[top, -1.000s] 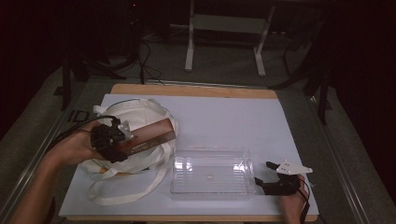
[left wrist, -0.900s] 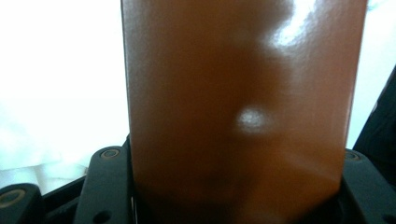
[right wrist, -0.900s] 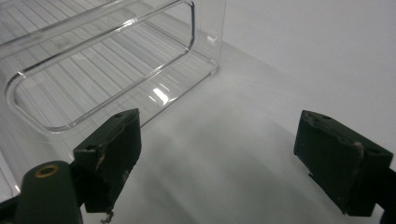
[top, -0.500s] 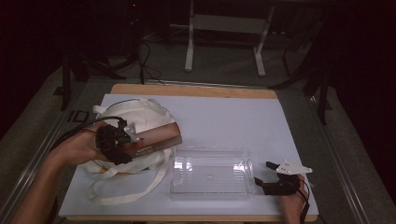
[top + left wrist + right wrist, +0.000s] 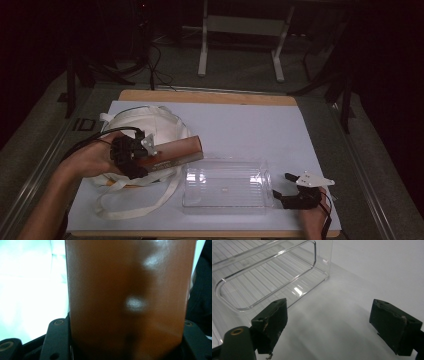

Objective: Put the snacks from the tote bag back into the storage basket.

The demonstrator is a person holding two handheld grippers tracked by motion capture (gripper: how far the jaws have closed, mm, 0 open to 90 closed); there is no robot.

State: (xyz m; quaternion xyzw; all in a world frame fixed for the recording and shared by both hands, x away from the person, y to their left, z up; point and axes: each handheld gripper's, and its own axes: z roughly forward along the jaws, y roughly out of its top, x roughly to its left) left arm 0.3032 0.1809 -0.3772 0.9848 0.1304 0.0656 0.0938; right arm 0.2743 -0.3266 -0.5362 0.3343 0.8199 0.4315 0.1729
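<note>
The brown box (image 5: 172,153) is clamped between the jaws of the left gripper (image 5: 131,156), held level above the white cloth bag (image 5: 142,125) with its far end pointing toward the clear plastic tray (image 5: 226,189). Just right of that tray, the right gripper (image 5: 292,192) rests on the white counter (image 5: 260,125) with its jaws spread apart around nothing.

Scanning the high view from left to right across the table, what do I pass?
White cloth bag → left gripper → brown box it grips → clear plastic tray → right gripper, jaws open.
</note>
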